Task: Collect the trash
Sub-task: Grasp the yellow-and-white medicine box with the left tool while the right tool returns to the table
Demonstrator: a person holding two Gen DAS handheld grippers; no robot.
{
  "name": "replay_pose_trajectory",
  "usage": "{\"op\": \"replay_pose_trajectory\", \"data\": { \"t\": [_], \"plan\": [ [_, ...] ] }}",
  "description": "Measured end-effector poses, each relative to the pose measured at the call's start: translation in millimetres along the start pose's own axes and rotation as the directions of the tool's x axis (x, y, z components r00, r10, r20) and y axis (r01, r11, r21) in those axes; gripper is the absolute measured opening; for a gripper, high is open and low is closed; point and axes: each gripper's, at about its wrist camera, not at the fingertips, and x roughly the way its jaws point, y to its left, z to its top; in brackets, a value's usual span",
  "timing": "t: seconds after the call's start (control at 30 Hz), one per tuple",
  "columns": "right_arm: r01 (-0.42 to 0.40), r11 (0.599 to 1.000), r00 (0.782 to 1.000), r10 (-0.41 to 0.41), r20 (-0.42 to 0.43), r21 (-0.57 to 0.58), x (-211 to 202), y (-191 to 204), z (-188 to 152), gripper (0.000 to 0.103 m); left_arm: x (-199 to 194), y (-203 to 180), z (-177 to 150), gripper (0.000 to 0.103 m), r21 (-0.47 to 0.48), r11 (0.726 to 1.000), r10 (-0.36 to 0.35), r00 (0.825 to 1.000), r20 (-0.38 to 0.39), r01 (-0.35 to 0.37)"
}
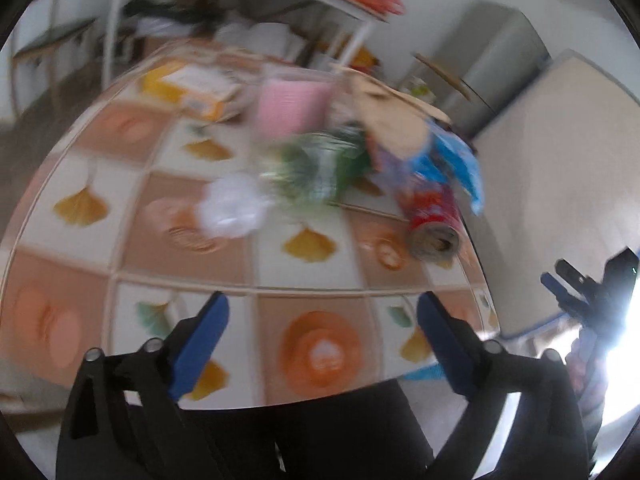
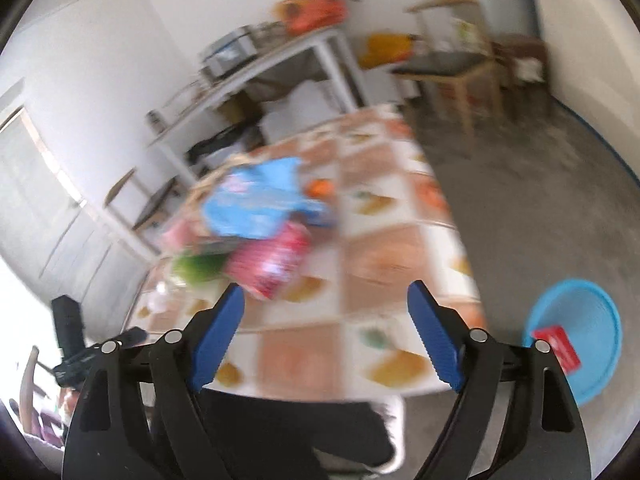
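- Both views are pretty smeared, so small details are hard to make out.
- Left gripper [image 1: 322, 344]: its blue fingers [image 1: 199, 346] are spread wide with nothing between them, hanging over the near edge of the desk [image 1: 132, 204], which has a tile pattern of orange and yellow leaf squares.
- Right gripper [image 2: 326, 336]: fingers [image 2: 218, 338] also wide apart and empty, above the near end of the same desk.
- The trash sits in a loose pile toward the far right part of the desk in the left view: a red can [image 1: 434, 216] lying on its side with its open end facing the camera, a blue wrapper [image 1: 460, 164] just behind it, a green wrapper [image 1: 320, 168] beside those, and a crumpled white tissue [image 1: 232, 208] a bit to the left.
- A pink cup [image 1: 294, 108] and a yellow box [image 1: 188, 88] are further back.
- On the floor right of the desk there's a blue bin [image 2: 580, 340] with a red box [image 2: 558, 346] lying in it.
- The right view shows the same can [image 2: 272, 260] and blue wrapper [image 2: 256, 204] touching each other.
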Motion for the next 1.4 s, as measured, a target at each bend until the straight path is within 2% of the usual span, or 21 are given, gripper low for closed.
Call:
{"op": "replay_pose_trajectory", "data": {
  "t": [0.13, 0.23, 0.33, 0.53, 0.67, 0.73, 0.8, 0.83, 0.97, 1.1, 1.17, 1.23, 1.3, 1.4],
  "plan": [
    [-0.058, 0.996, 0.997, 0.054, -0.053, -0.073, 29.5, 50.6, 5.6, 0.080, -8.7, 34.2, 4.9, 0.098, -0.071, 0.990, 0.130, 0.989, 0.069, -0.125],
    [-0.096, 0.990, 0.992, 0.087, -0.090, -0.106, 49.1, 87.2, 8.6, 0.080, -15.1, 57.3, 12.7, 0.098, -0.107, 0.969, 0.235, 0.967, 0.100, -0.225],
    [-0.129, 0.986, 0.986, 0.117, -0.118, -0.101, 66.4, 110.2, 13.7, 0.080, -20.3, 76.7, 30.7, 0.098, -0.125, 0.947, 0.311, 0.944, 0.109, -0.297],
    [-0.194, 0.974, 0.976, 0.180, -0.122, -0.117, 95.8, 156.1, 21.0, 0.080, -38.6, 105.2, 85.3, 0.098, -0.151, 0.943, 0.320, 0.932, 0.171, -0.296],
    [-0.248, 0.961, 0.962, 0.230, -0.145, -0.125, 111.0, 174.2, 20.4, 0.080, -22.5, 118.3, 142.2, 0.098, -0.149, 0.934, 0.347, 0.926, 0.151, -0.326],
    [-0.265, 0.957, 0.953, 0.242, -0.180, -0.116, 120.6, 176.1, 18.4, 0.080, -3.1, 128.5, 173.2, 0.098, -0.194, 0.920, 0.368, 0.921, 0.125, -0.341],
    [-0.264, 0.958, 0.950, 0.240, -0.199, -0.109, 125.2, 175.9, 15.6, 0.080, 14.4, 137.5, 195.2, 0.098, -0.246, 0.910, 0.367, 0.924, 0.104, -0.334],
    [-0.264, 0.959, 0.949, 0.239, -0.206, -0.102, 127.1, 173.1, 14.9, 0.080, 28.9, 144.9, 210.1, 0.098, -0.298, 0.896, 0.368, 0.926, 0.083, -0.330],
    [-0.259, 0.964, 0.947, 0.239, -0.214, -0.067, 130.3, 159.5, 16.9, 0.080, 71.0, 155.3, 235.4, 0.097, -0.374, 0.873, 0.345, 0.939, 0.018, -0.313],
    [-0.247, 0.968, 0.949, 0.233, -0.210, -0.038, 133.1, 144.1, 21.2, 0.080, 99.5, 153.6, 243.8, 0.095, -0.418, 0.828, 0.409, 0.913, -0.008, -0.375],
    [-0.249, 0.968, 0.948, 0.238, -0.209, -0.025, 135.8, 138.9, 23.0, 0.080, 108.7, 148.4, 243.2, 0.095, -0.441, 0.797, 0.456, 0.890, -0.009, -0.413],
    [-0.249, 0.969, 0.947, 0.241, -0.211, -0.009, 139.6, 133.6, 23.1, 0.080, 118.1, 142.7, 245.8, 0.095, -0.433, 0.780, 0.498, 0.867, -0.009, -0.452],
    [-0.253, 0.968, 0.945, 0.248, -0.215, 0.004, 141.9, 129.1, 23.2, 0.080, 130.7, 139.9, 249.2, 0.095, -0.398, 0.776, 0.522, 0.852, -0.031, -0.490],
    [-0.254, 0.967, 0.944, 0.252, -0.214, 0.018, 140.9, 122.3, 22.2, 0.080, 141.7, 141.6, 246.9, 0.097, -0.354, 0.789, 0.521, 0.852, -0.047, -0.502]
  ]
}}
